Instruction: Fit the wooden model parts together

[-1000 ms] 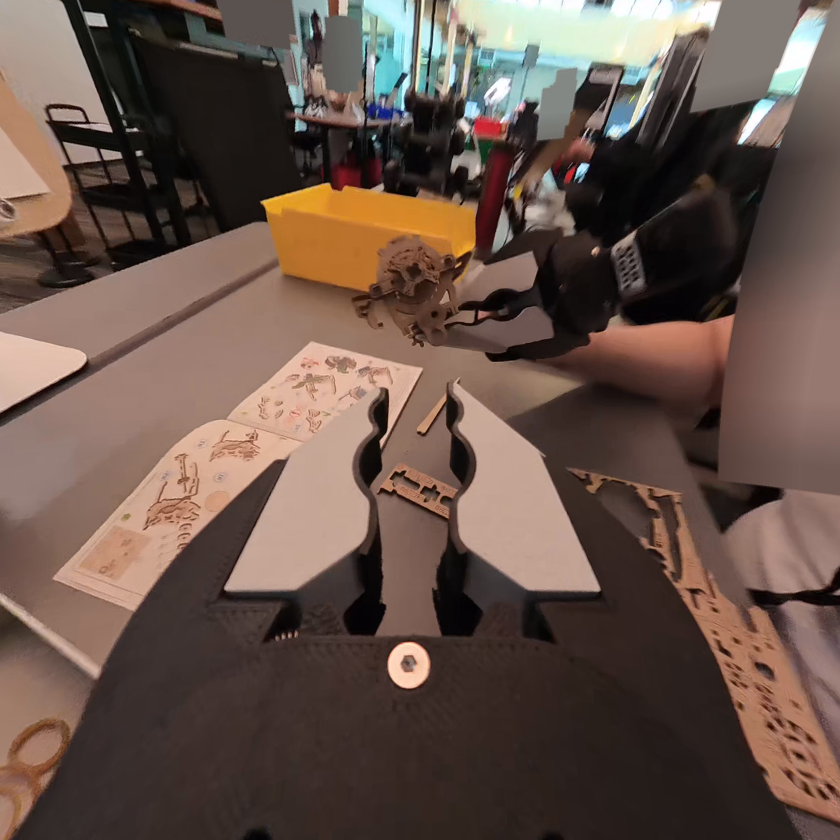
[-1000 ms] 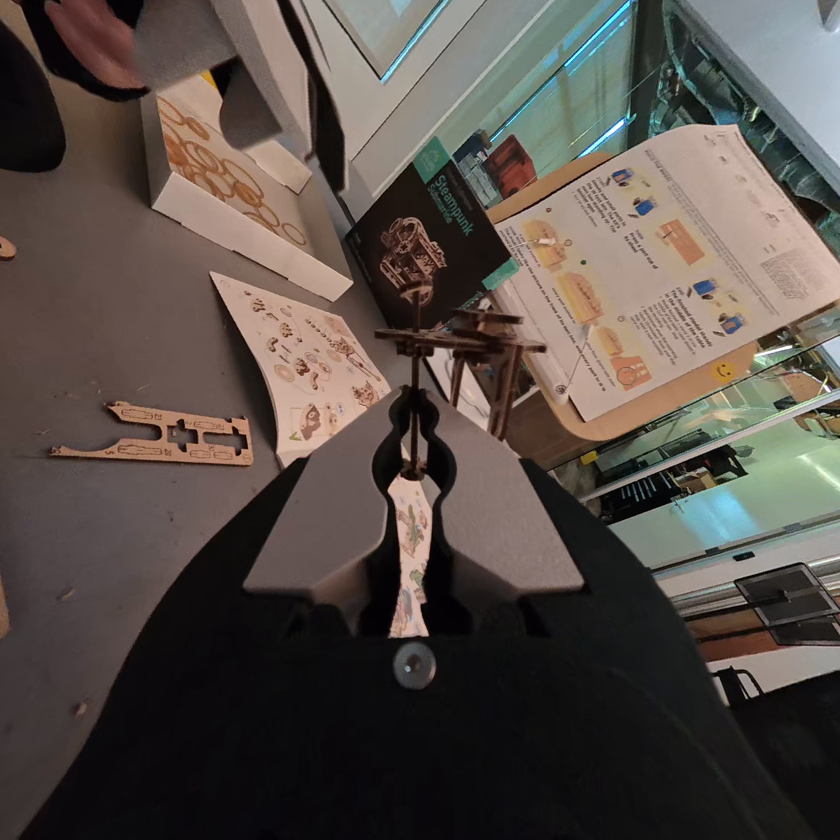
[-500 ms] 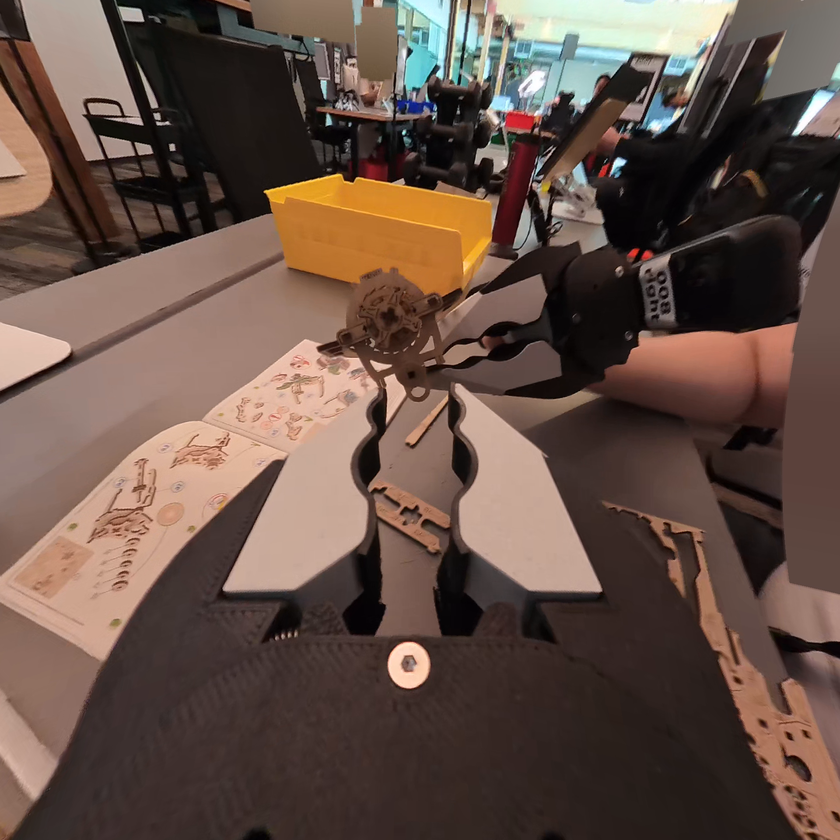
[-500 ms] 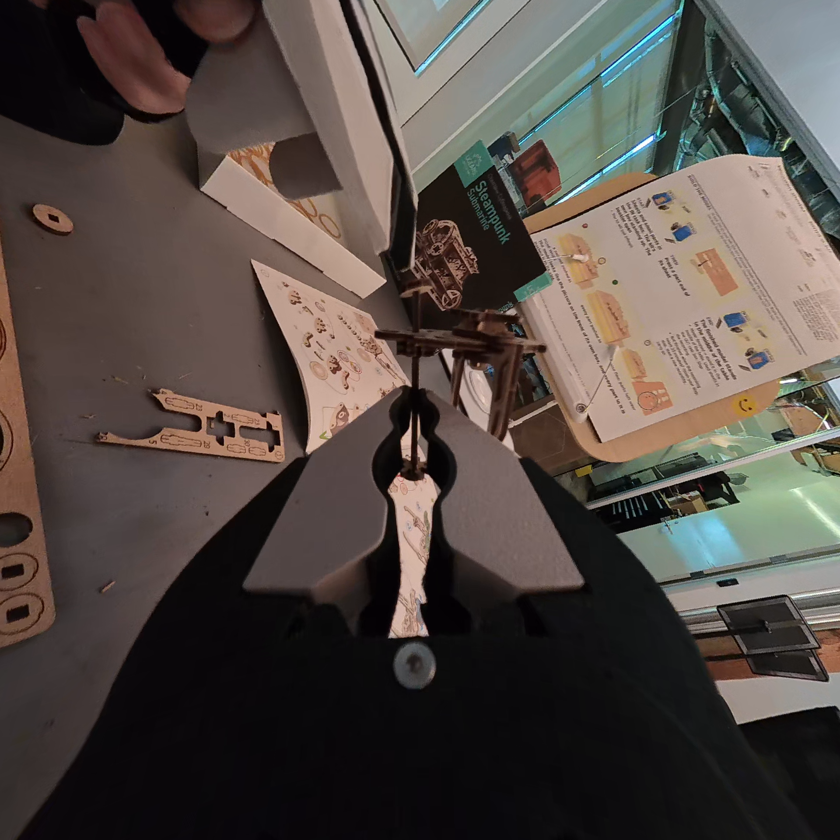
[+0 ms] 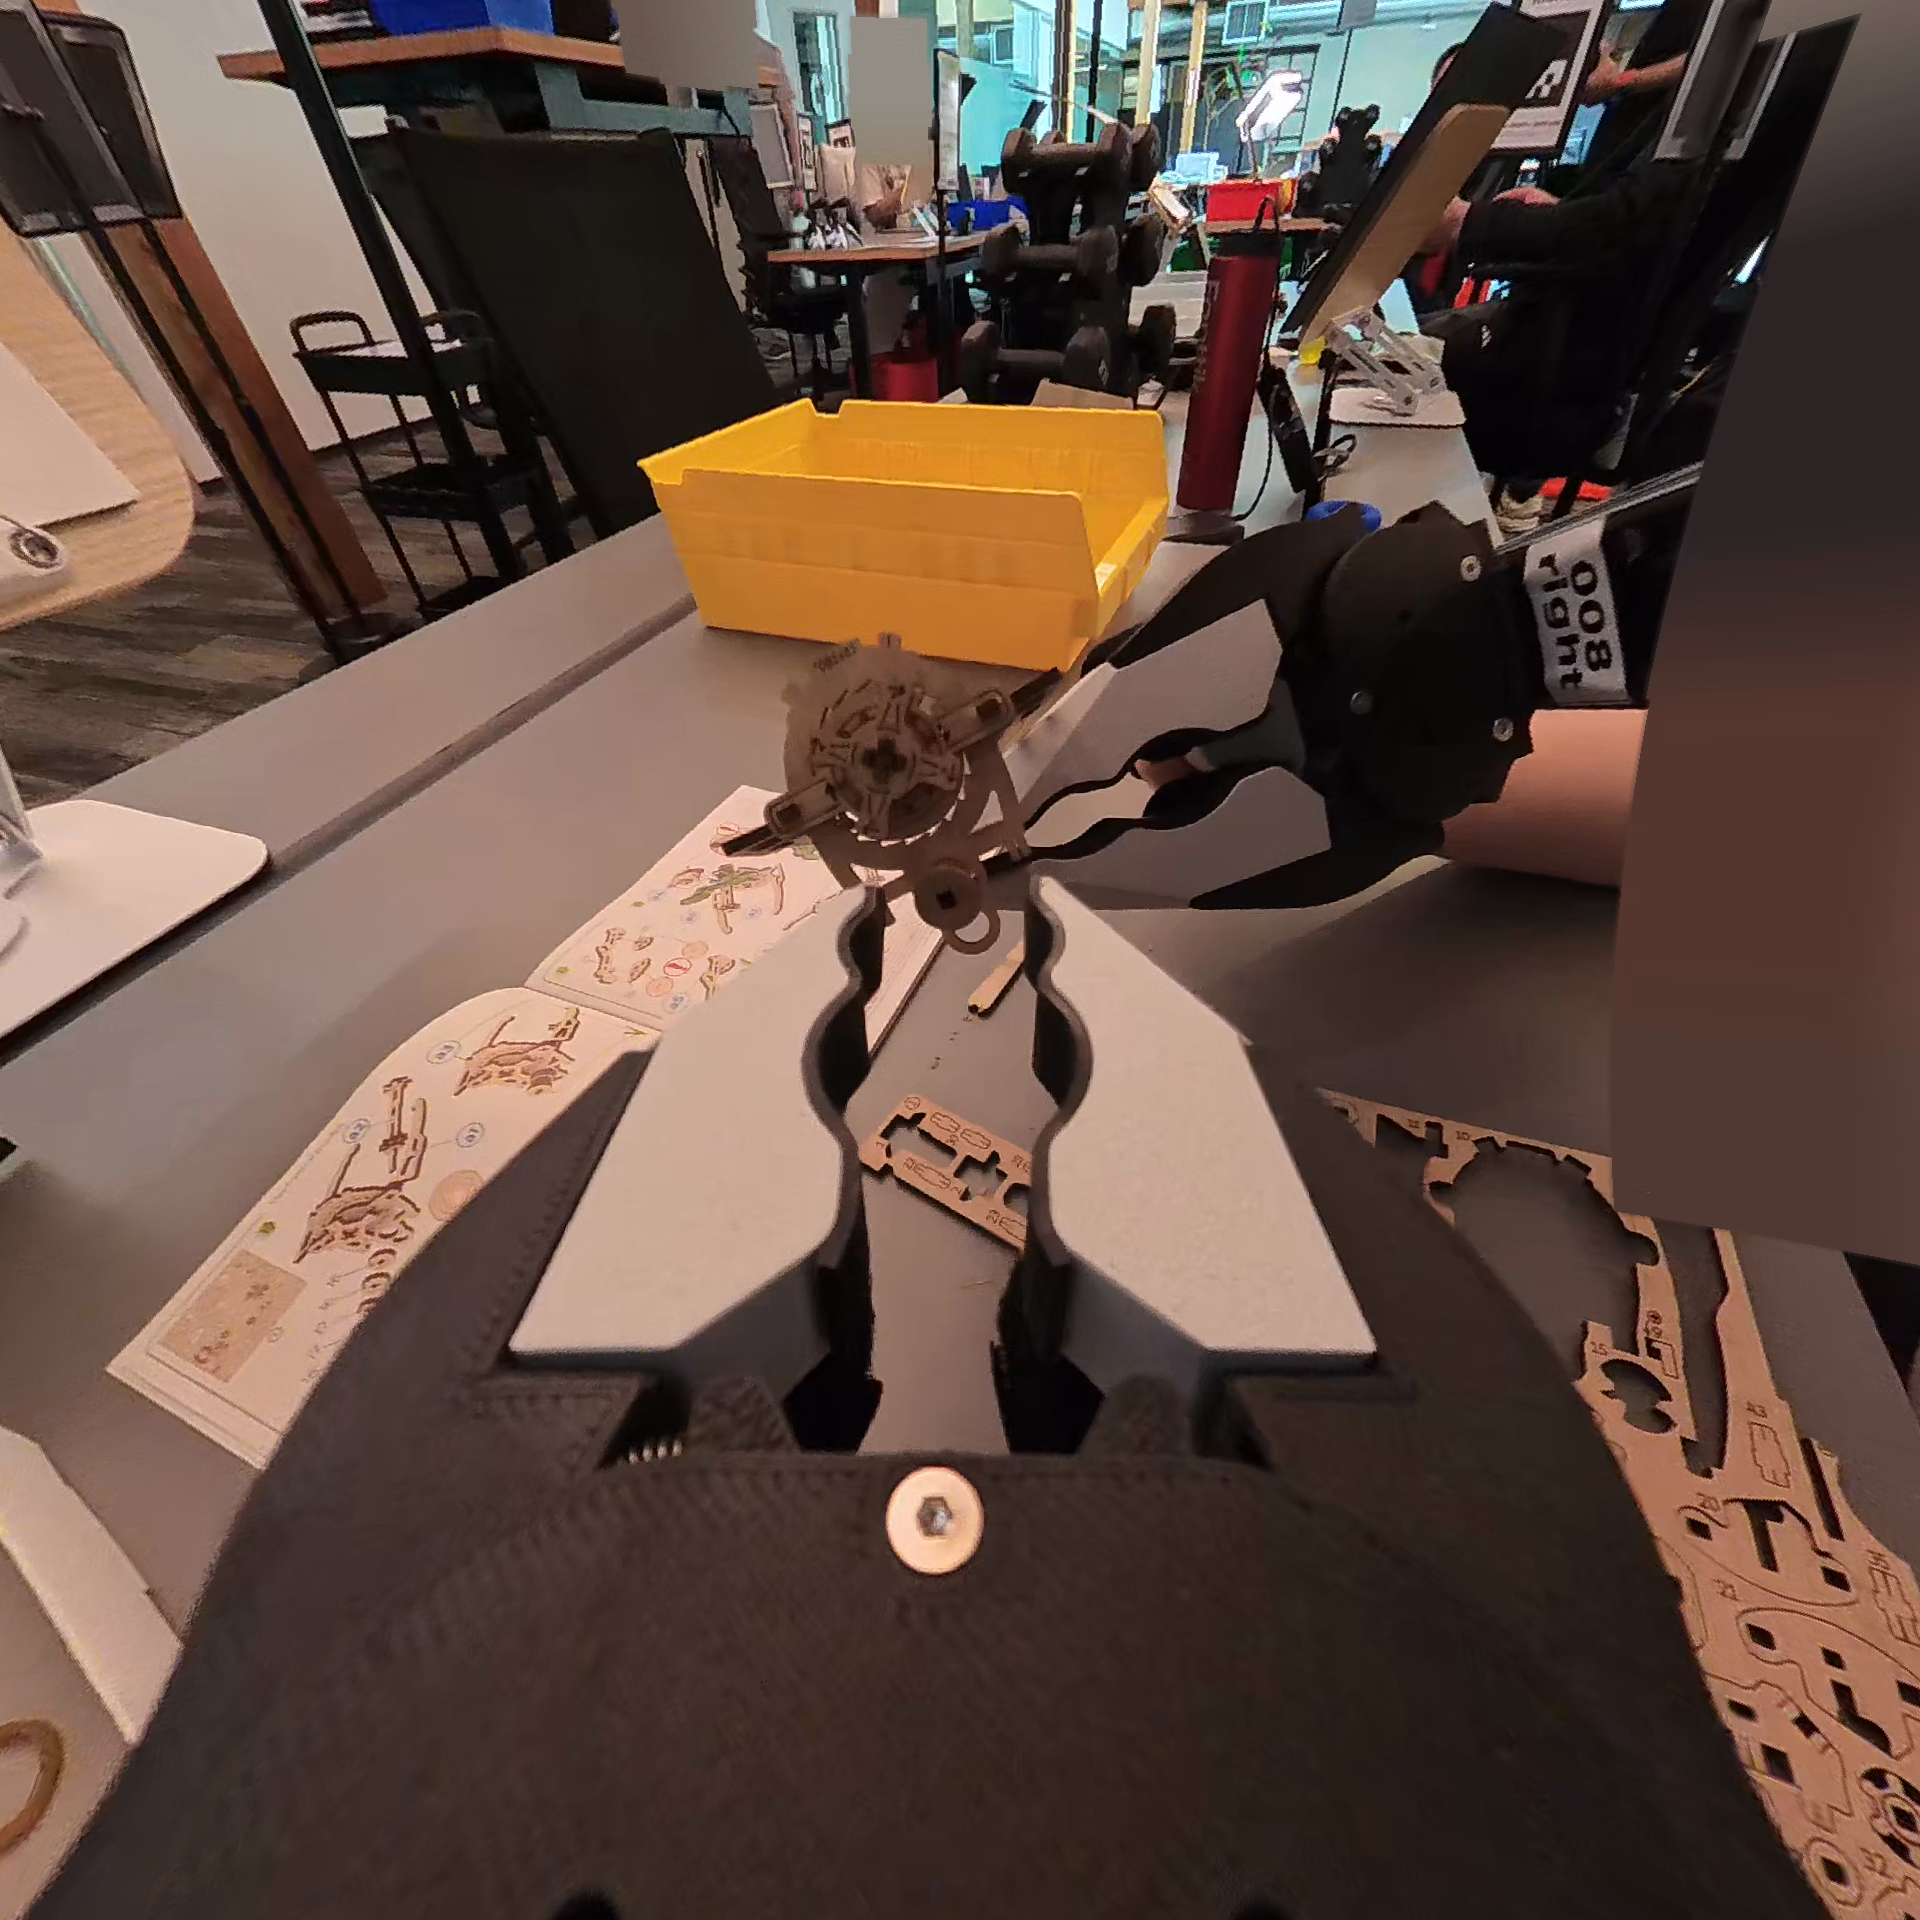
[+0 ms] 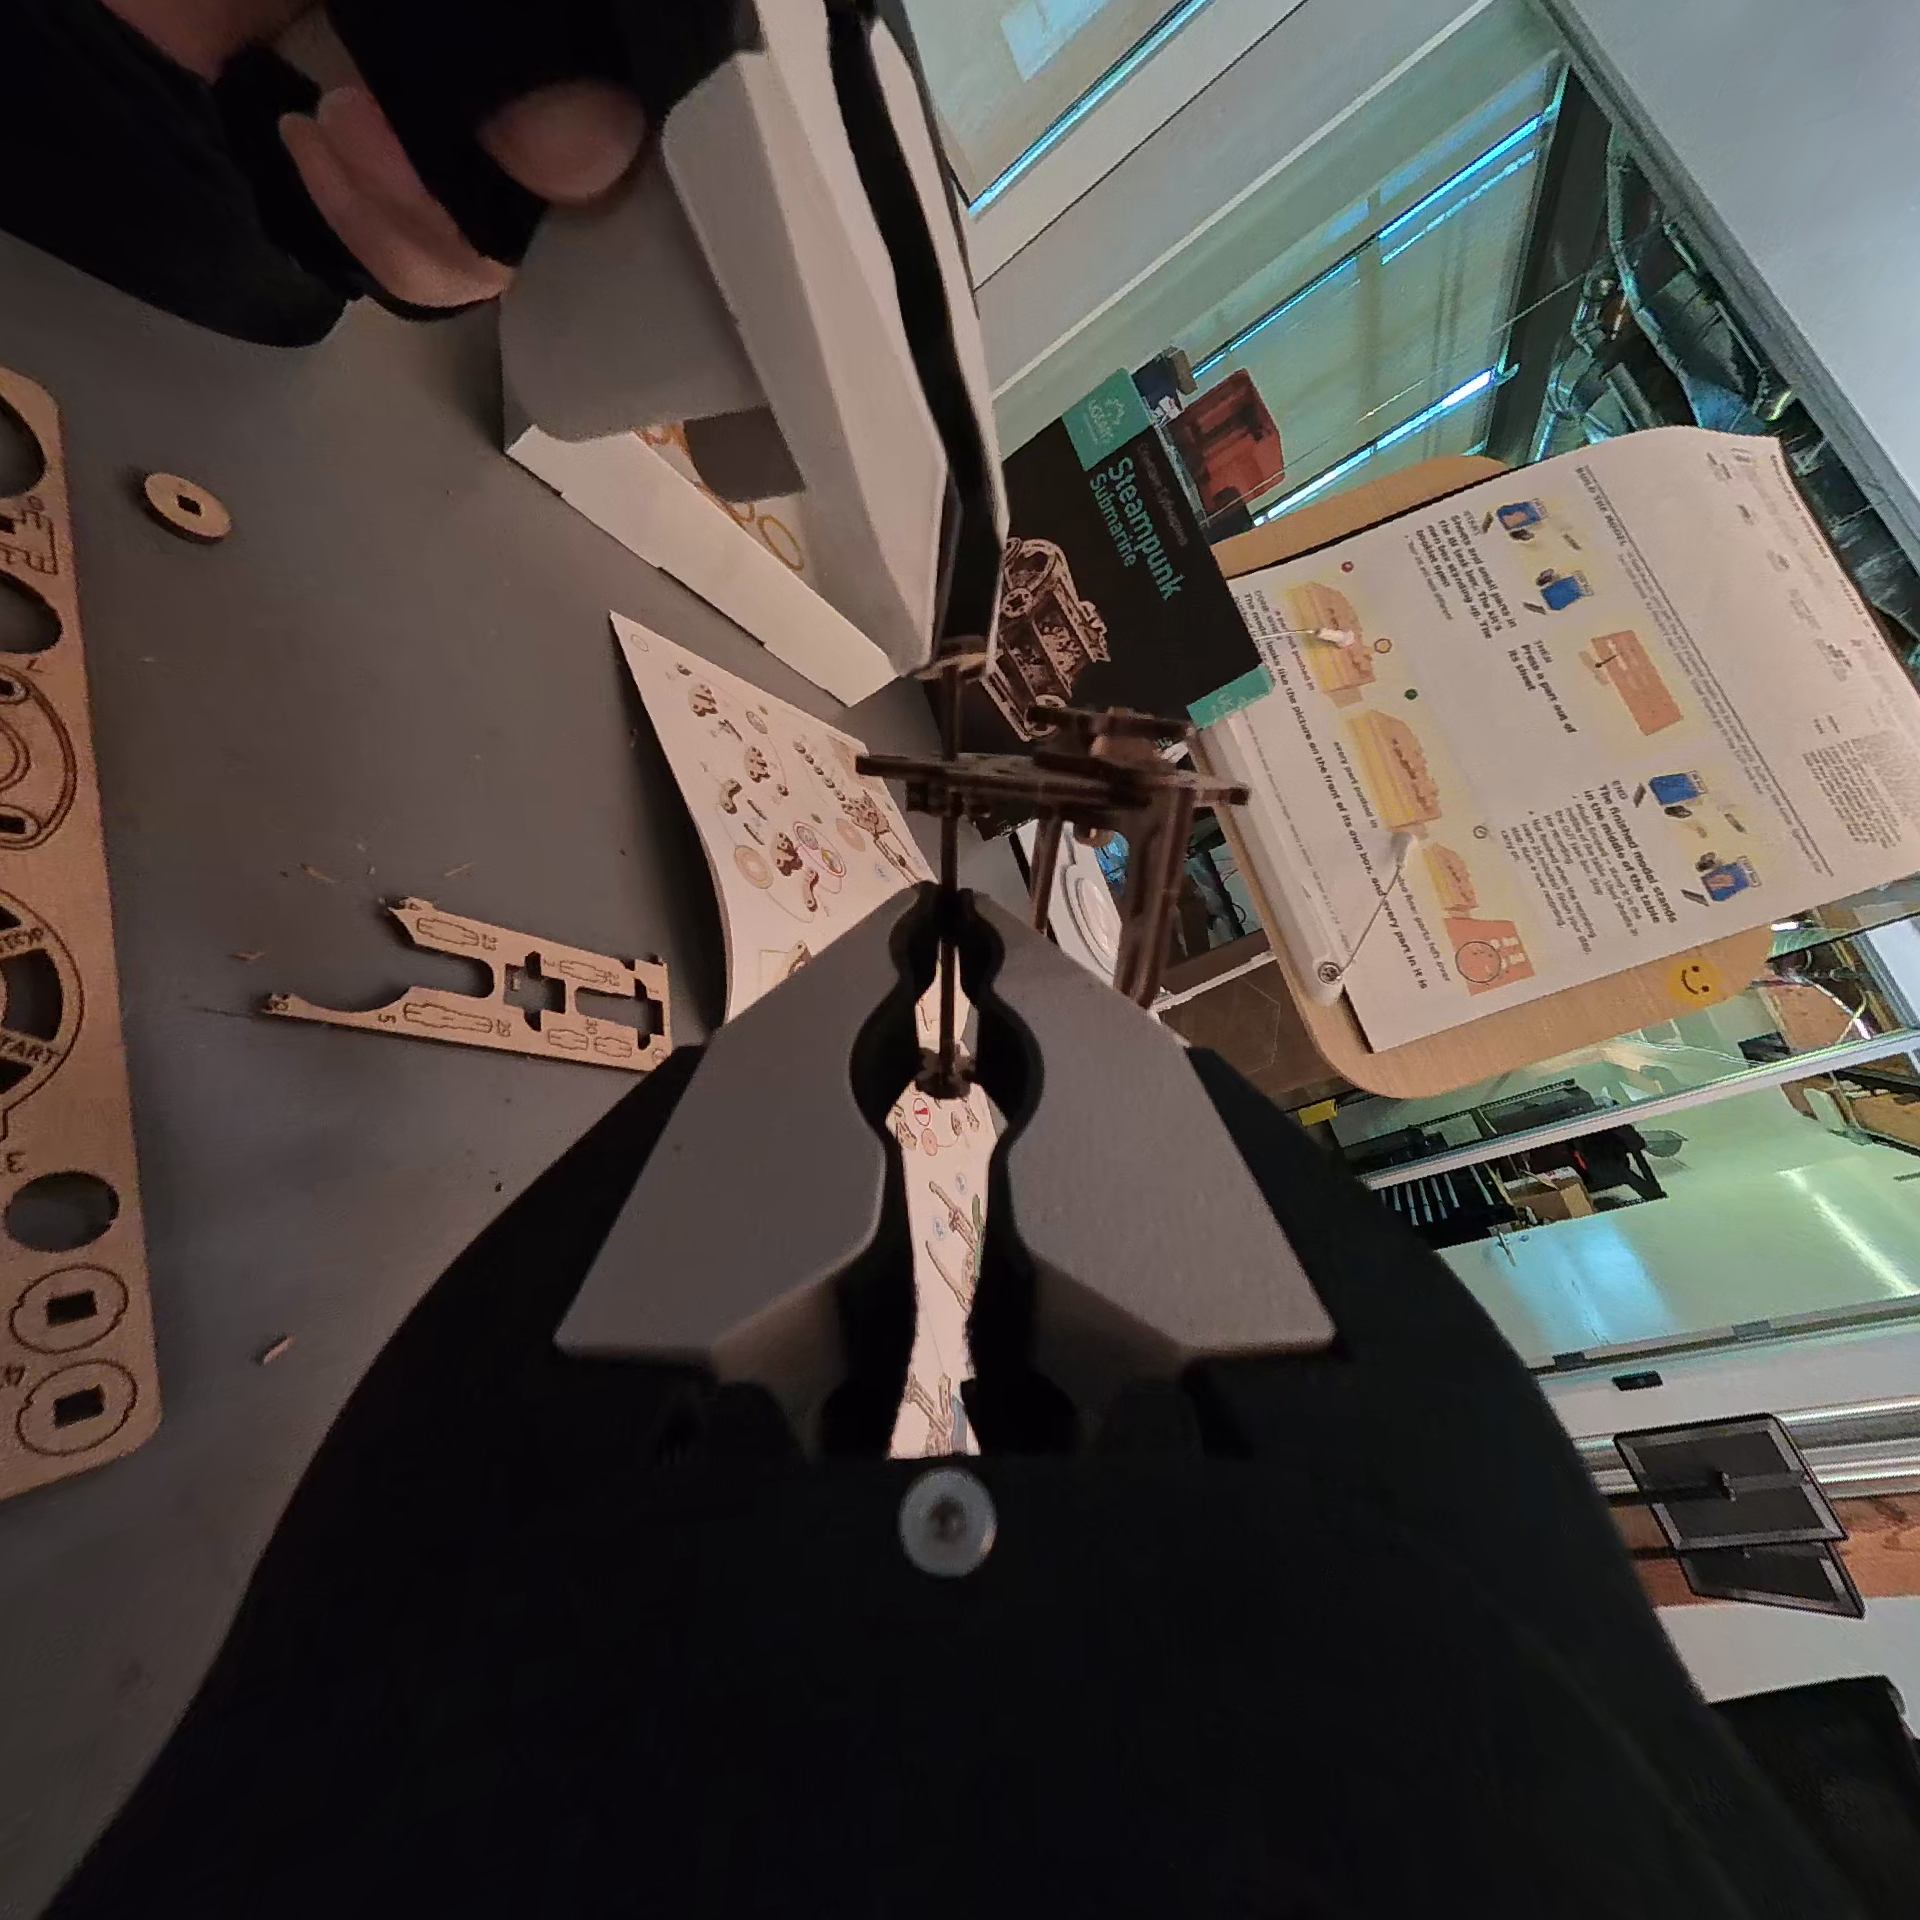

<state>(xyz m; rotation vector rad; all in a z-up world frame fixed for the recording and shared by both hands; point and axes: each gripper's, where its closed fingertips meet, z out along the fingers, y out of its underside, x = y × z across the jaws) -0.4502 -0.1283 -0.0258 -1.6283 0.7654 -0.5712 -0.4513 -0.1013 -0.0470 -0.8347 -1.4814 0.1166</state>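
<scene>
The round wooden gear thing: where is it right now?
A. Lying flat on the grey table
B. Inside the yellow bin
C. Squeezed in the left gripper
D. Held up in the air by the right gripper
D: the right gripper is shut on the edge of the wooden gear assembly, holding it up above the table, just past the open, empty left gripper.

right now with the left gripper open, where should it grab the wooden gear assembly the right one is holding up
Probably the small round lug hanging below the wooden gear assembly. It sits just ahead of the open left gripper, so come straight forward from the near side. The right gripper already pinches the right edge.
</scene>
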